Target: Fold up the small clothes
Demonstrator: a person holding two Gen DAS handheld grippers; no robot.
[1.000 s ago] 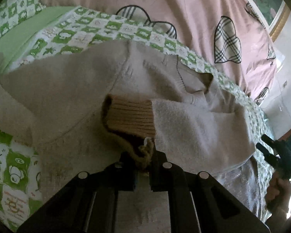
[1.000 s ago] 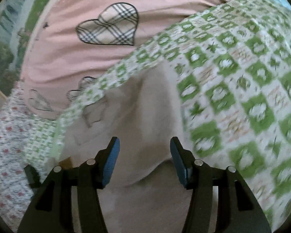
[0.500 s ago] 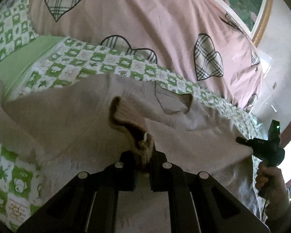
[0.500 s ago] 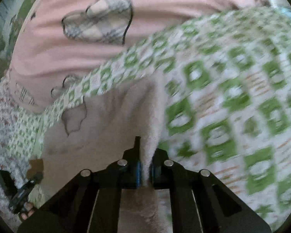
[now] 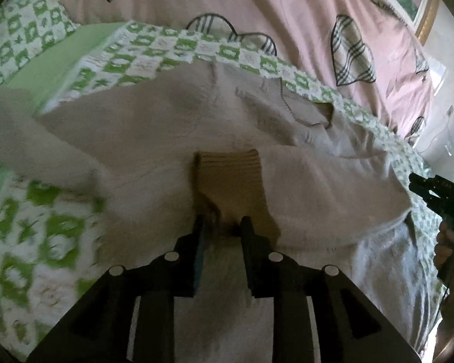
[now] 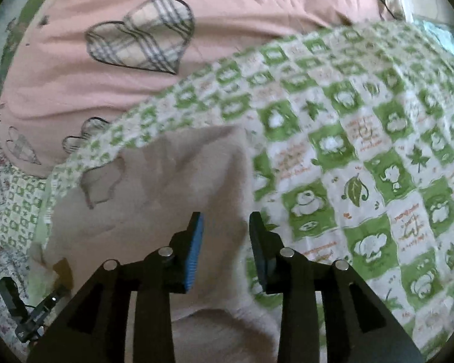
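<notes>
Left wrist: my left tongs [image 5: 222, 227] have just been opening, jaws apart, the brown ribbed cuff [image 5: 227, 166] lying loose just ahead on the beige sweater [image 5: 142, 133]. Sweater spread on the green-checked bed sheet [image 5: 45, 242].

Right wrist: right tongs [image 6: 225, 224] have just opened too, straddling the sweater's edge [image 6: 166, 187], pads off it.

We're looking at a small beige fleecy sweater [image 5: 154, 139] spread flat across the green-and-white checked quilt [image 5: 142, 48], its neck opening up toward the quilt's far edge beside the pink heart-print cover. We can see one sleeve folded in over the chest, its ribbed tan cuff [image 5: 227, 166] lying near the middle of the body. The other sleeve trails off toward the quilt's left edge, and the garment's right side [image 6: 166, 187] lies smooth, a faint outline stitched on it.
</notes>
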